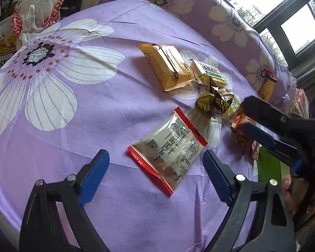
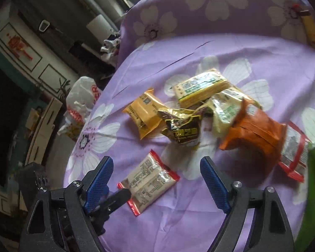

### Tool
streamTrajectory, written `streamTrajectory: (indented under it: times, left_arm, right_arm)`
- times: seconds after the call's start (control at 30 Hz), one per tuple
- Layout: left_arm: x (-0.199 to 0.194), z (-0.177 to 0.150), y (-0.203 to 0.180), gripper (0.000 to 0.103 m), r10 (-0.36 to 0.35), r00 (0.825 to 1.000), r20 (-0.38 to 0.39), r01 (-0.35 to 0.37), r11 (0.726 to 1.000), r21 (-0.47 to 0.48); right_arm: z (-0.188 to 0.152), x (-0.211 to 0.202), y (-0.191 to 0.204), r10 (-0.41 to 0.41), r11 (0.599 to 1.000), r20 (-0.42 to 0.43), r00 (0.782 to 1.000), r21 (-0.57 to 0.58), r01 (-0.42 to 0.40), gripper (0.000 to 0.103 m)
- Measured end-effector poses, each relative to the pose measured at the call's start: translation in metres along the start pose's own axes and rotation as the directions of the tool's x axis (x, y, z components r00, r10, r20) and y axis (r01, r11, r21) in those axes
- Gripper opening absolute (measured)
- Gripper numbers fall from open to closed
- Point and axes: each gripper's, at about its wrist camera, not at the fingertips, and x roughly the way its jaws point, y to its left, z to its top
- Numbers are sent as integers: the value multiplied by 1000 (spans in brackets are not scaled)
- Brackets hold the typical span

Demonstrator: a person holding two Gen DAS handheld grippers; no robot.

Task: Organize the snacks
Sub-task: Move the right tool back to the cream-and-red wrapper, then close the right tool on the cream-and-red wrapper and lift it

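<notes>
On the far left of the left wrist view a crumpled white plastic bag [image 1: 42, 6] with red lettering sat at the edge of the table, just beyond the purple flowered cloth [image 1: 107, 113]. The left gripper [image 1: 156, 169] hovered low over the cloth with its jaws spread wide and nothing between them; a silver packet with red crimped ends [image 1: 168, 149] lay flat on the cloth ahead of it, in line with the gap but touched by neither finger.

Further right, the other snacks lay bunched together near the middle of the table: a mustard-yellow packet [image 1: 168, 67], a pale yellow-and-green packet [image 1: 209, 74] just beside it, and a crumpled dark gold-and-brown wrapper [image 1: 217, 104] in front of both. An orange packet [image 1: 241, 132] lay partly hidden behind the right gripper [image 1: 247, 113], which reached in from the right edge of that view. A slim yellow stick packet [image 1: 267, 88] rested apart from the rest, up on the raised fold of cloth at the back.

In the right wrist view the right gripper [image 2: 157, 171] was likewise released, fingers well apart and holding nothing (the silver packet [image 2: 149, 183] sat on the cloth between and ahead of them). The orange packet [image 2: 256, 132] leaned against the heap, with a second red-edged silver packet [image 2: 294, 153] touching its right end. A green surface [image 2: 313, 189] filled the right edge; what it was could not be told.
</notes>
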Motion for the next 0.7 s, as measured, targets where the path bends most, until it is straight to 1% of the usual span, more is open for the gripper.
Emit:
streamTrajectory:
  times: [0.03,0.1,0.13,0.17,0.23,0.37,0.43,0.5,0.6,0.67,0.7]
  left_arm:
    - [2,0,1,87,1,1000,-9,-1,1000,-4]
    - [4,-1,2,86,4,1000,-15,-4,1000,-16]
    - [4,-1,2,85,-2,1000,-12,2,1000,-19]
    - [4,-1,1,85,-16,1000,-12,16,1000,-23]
    - [6,-3,-1,83,-46,999,-25,45,998,-33]
    - [8,-5,-7,78,-18,1000,-19,18,1000,-4]
    - [10,-6,-6,76,-19,1000,-13,18,1000,-7]
    - [10,-6,-6,72,-12,1000,-1,12,1000,-7]
    - [12,-4,-10,66,7,1000,3,-8,1000,19]
    - [12,-4,-10,56,19,1000,9,-20,999,29]
    - [14,-4,-10,54,19,1000,8,-19,999,34]
  right_arm:
    - [4,13,1,22,1000,-32,999,4,-22,81]
    - [3,36,0,46,999,-87,995,16,-45,80]
    - [1,46,-1,49,999,-109,993,23,-47,78]
    - [-1,53,-3,44,999,-129,991,28,-41,74]
    - [-3,63,-8,37,999,-148,988,28,-33,70]
    - [-7,70,-19,90,994,-157,983,71,-80,70]
    - [-9,67,-19,105,994,-155,982,57,-97,70]
    - [-9,68,-18,136,990,-177,975,56,-128,70]
    - [-13,68,-18,179,983,-197,964,64,-169,70]
    - [-18,66,-18,209,977,-209,955,84,-195,70]
    - [-20,65,-18,215,976,-209,954,92,-199,70]
